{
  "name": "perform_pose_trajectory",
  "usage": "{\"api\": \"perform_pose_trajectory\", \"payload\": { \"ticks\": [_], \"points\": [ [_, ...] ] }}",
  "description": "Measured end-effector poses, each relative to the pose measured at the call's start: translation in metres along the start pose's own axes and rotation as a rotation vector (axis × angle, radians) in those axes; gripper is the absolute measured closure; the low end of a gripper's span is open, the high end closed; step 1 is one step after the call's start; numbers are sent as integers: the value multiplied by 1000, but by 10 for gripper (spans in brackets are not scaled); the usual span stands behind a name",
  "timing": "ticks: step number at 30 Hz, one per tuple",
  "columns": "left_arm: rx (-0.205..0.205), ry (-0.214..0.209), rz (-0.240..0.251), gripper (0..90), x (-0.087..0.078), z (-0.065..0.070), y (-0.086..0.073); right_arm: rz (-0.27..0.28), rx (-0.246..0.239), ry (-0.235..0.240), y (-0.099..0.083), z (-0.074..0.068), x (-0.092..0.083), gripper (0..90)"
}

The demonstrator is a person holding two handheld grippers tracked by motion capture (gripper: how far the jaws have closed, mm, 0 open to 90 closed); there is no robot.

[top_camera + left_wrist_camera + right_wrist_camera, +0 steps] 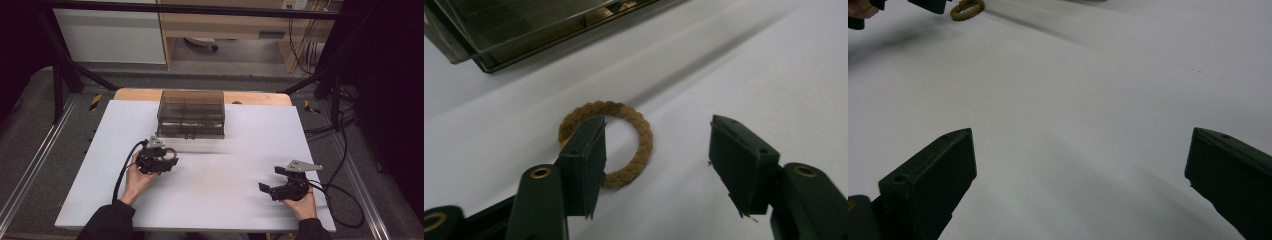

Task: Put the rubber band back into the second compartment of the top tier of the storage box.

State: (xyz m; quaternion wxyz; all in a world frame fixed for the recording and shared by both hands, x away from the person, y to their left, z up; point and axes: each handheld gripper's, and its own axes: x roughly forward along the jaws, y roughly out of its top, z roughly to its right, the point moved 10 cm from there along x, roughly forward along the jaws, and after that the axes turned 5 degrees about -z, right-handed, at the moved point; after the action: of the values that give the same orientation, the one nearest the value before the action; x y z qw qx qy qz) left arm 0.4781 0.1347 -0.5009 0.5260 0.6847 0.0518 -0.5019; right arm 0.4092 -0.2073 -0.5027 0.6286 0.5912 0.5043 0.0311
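a smoky see-through plastic box (191, 114) sits at the far middle of the table (225, 200), its lid down; thin partitions show through the top and split it into compartments; whether anything lies in them cannot be told; in the left gripper view its dark corner and glossy flat lid fill the upper left, with a small latch at the front edge; the box is rectangular with hard straight walls and rounded corners; the table is covered by a smooth matte white sheet, and a strip of pale wood shows along the far edge behind the box.

a rope ring (606, 144) lies flat on the white sheet just in front of the box; it is tan, twisted like a braided cord, rough and fibrous, a closed round loop; in the right gripper view it shows small and far off at the top left.

the left gripper (656, 160) is held low over the ring; its jaws stand partly apart, not pressing on anything; one black jaw reaches inside the loop and covers part of the near side, the other stands outside on bare sheet; the jaws are matte black blocks with flat faces and small screw holes.

the right gripper (1080, 175) rests well apart on the right side of the table, jaws wide over bare sheet.
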Motion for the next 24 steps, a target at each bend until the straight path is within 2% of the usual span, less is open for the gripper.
{"api": "perform_pose_trajectory", "payload": {
  "ticks": [17,24],
  "points": [
    [8,45,-29,638,12,-2,-1,1,2,4,0,0,0,8],
    [10,59,-39,683,16,-4,-2,1,2,3,0,0,1,7]
  ]
}}
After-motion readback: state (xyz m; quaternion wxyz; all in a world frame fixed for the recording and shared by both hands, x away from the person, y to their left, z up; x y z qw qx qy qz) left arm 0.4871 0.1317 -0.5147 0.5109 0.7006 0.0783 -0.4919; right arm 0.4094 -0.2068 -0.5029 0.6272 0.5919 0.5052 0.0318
